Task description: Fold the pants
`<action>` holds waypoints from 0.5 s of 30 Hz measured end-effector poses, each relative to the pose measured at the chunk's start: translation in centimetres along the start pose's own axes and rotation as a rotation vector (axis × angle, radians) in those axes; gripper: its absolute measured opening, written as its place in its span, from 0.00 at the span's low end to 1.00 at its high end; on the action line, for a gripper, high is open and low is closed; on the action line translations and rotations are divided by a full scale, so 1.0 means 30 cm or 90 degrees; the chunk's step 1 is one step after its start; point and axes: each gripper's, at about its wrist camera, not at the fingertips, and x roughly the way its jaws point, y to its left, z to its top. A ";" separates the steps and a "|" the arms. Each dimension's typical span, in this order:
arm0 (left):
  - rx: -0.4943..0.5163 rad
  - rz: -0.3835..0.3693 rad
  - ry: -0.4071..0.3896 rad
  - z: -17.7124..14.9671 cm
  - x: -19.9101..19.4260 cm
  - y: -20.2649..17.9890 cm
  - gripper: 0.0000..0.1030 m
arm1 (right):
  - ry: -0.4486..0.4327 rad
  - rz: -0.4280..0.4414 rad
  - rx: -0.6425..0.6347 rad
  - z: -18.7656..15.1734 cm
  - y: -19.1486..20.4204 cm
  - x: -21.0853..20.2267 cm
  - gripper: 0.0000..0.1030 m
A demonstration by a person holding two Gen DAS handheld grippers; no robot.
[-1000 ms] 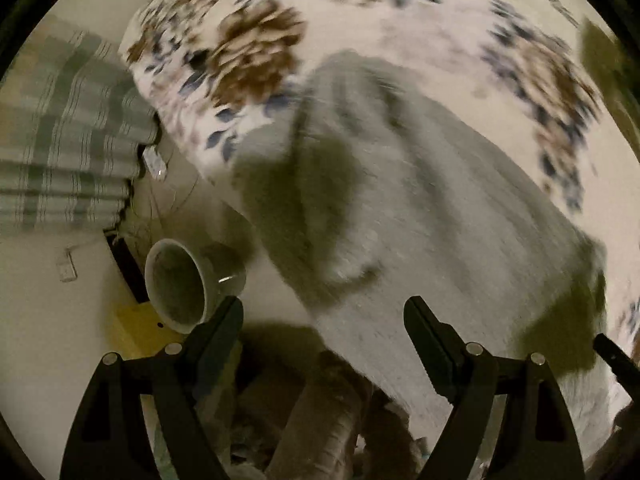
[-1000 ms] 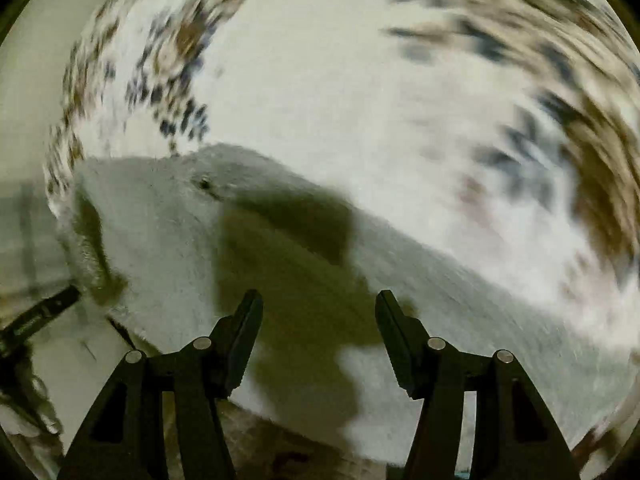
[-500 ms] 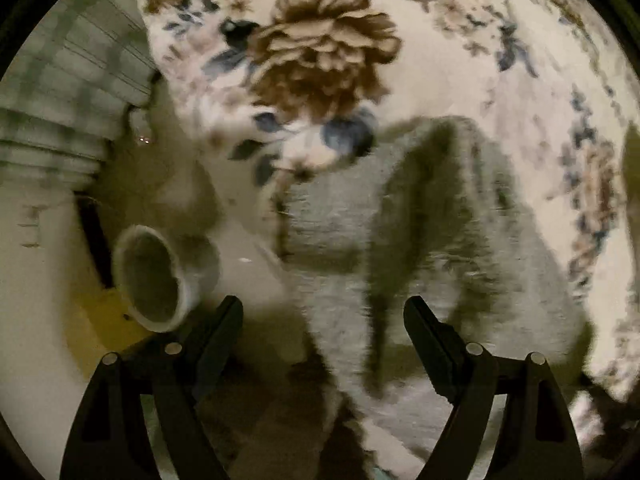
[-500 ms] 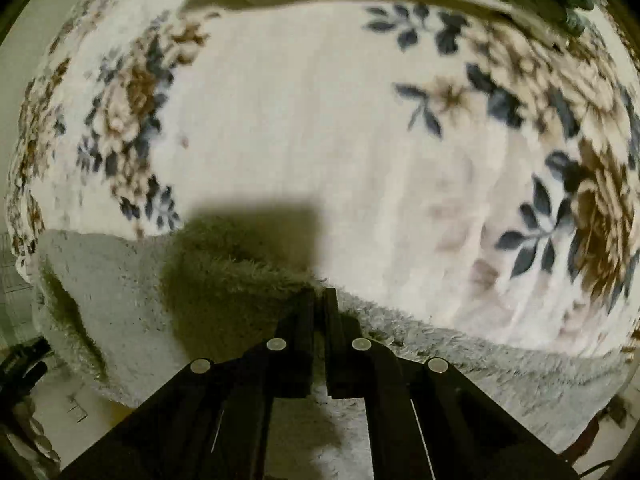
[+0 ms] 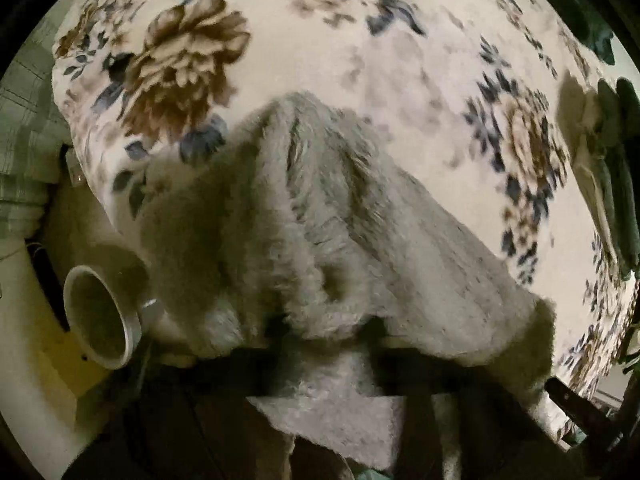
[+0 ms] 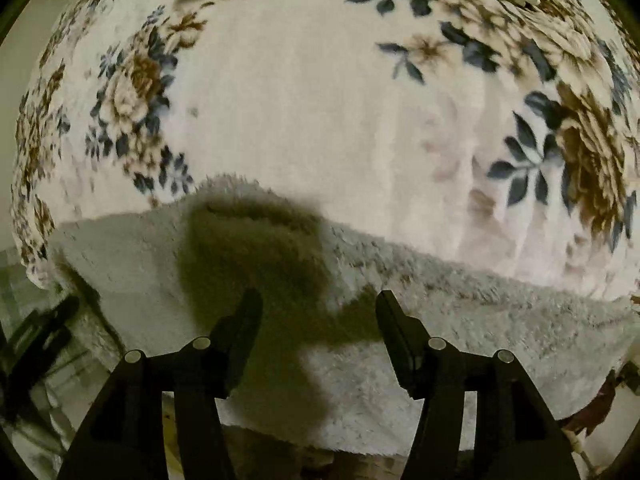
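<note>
The grey fleece pants lie on a floral blanket near the bed's near edge. In the left wrist view the pants' cloth drapes over my left gripper and hides its fingers; cloth is bunched up at the jaws, which look shut on it. In the right wrist view the pants spread across the lower frame. My right gripper is open and empty just above the cloth, casting a shadow on it.
A grey cup stands beyond the bed's left edge, next to a plaid cloth. Folded green and cream bedding lies at the blanket's far right. The other gripper shows at the right wrist view's left edge.
My left gripper went from open to buried in the pants' cloth, which now bunches over it. My right gripper, shut half a second ago, has opened above the cloth.
</note>
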 end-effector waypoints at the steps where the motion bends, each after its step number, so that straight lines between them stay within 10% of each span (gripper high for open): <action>1: -0.015 -0.006 -0.024 0.004 -0.023 0.043 0.15 | -0.003 -0.006 -0.004 -0.014 -0.001 -0.006 0.60; 8: -0.156 0.019 -0.035 0.000 -0.016 0.363 0.15 | 0.002 -0.023 -0.014 -0.028 0.041 0.049 0.60; 13: -0.144 0.007 -0.015 0.028 -0.004 0.361 0.19 | 0.001 -0.010 0.000 -0.063 0.034 0.035 0.61; 15: -0.131 0.007 -0.017 0.037 -0.033 0.337 0.30 | -0.013 0.009 0.010 -0.087 0.011 0.001 0.77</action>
